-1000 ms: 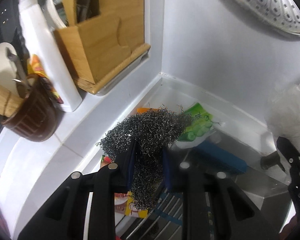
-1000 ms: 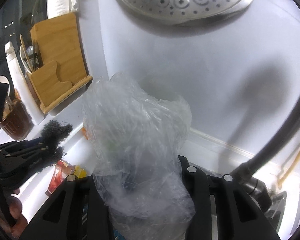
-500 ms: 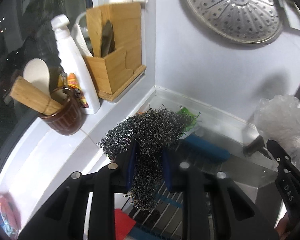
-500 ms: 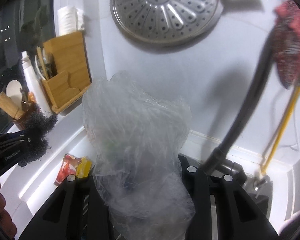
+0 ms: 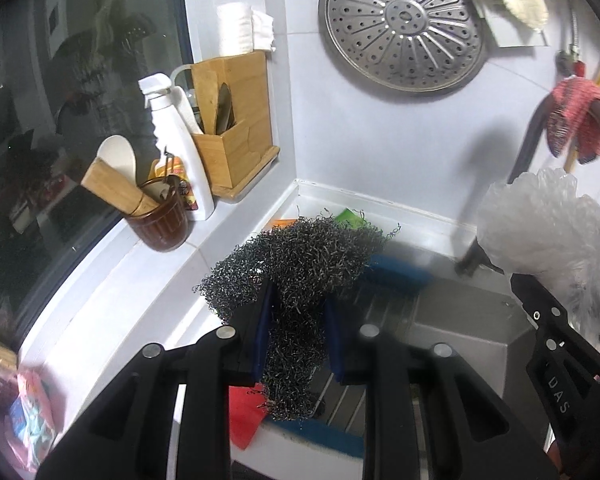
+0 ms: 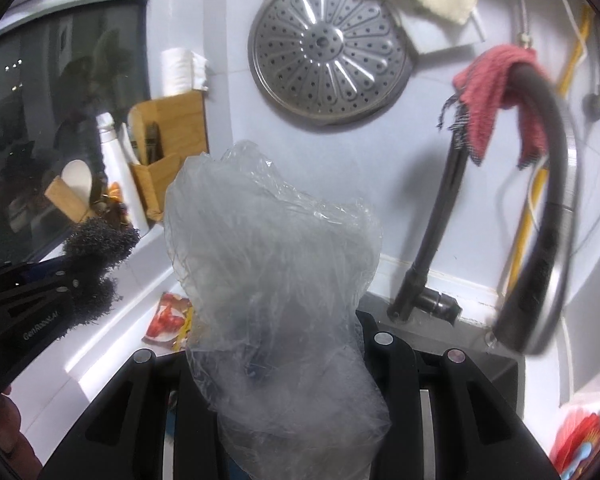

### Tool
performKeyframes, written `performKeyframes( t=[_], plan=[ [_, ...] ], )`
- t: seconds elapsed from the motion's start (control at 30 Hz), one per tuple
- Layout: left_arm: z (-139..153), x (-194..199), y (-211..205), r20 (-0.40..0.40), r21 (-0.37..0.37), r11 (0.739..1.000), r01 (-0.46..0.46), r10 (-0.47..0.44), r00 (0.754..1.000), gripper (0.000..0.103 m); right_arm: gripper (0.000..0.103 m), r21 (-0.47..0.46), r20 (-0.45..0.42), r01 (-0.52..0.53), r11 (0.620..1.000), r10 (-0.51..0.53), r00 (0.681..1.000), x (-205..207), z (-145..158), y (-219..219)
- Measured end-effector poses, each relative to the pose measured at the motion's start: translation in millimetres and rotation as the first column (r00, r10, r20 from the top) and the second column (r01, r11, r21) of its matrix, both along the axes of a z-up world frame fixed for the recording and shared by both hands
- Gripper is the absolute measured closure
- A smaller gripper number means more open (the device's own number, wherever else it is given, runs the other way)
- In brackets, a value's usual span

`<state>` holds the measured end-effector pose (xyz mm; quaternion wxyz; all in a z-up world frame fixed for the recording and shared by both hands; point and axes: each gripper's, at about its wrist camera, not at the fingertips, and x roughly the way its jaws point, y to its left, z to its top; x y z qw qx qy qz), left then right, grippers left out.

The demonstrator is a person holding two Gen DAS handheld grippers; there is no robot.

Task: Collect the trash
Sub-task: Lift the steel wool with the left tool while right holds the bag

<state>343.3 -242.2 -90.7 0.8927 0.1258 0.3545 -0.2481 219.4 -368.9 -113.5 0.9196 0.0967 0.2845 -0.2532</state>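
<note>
Landmark for all placings: the sink (image 5: 460,320), set in the corner under the wall-hung steamer plate (image 5: 400,28).

Left gripper (image 5: 298,336): jaws clamped on a wad of steel wool (image 5: 300,272); the wad bulges above the blue pads and hangs below them; grip appears firm. Right gripper (image 6: 276,364): jaws closed on a crumpled clear plastic bag (image 6: 272,256), which fills the gap and stands up past the fingertips; the pads themselves are hidden behind the film.

Change over the last second: both grippers have drawn back and up from the sink; a second ago the left view was close on the sink's far corner, now the window ledge with the brown cup (image 5: 160,220), the spray bottle (image 5: 176,144) and the wooden holder (image 5: 236,128) is fully in frame; the tap (image 6: 540,208) with its red cloth (image 6: 496,92) has come into the right view. Neither load has shifted in its grip.

Meaning for the task: judged as pickup complete on two items, carry under way; no bin is in sight.

Outstanding near the sink: a green wrapper (image 5: 350,216) behind the wool at the back edge; a red-and-yellow packet (image 6: 168,316) on the ledge left of the sink; a red scrap (image 5: 242,416) at the near edge.
</note>
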Motion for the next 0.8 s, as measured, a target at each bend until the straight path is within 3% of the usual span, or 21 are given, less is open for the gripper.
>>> performKeyframes(
  t=[0.8],
  plan=[
    [26, -125, 137, 0.088, -0.050, 0.998, -0.025, 0.029, 0.996, 0.078, 0.071, -0.016, -0.004, -0.049, 0.999, 0.049, 0.999, -109, 11, 130]
  ],
)
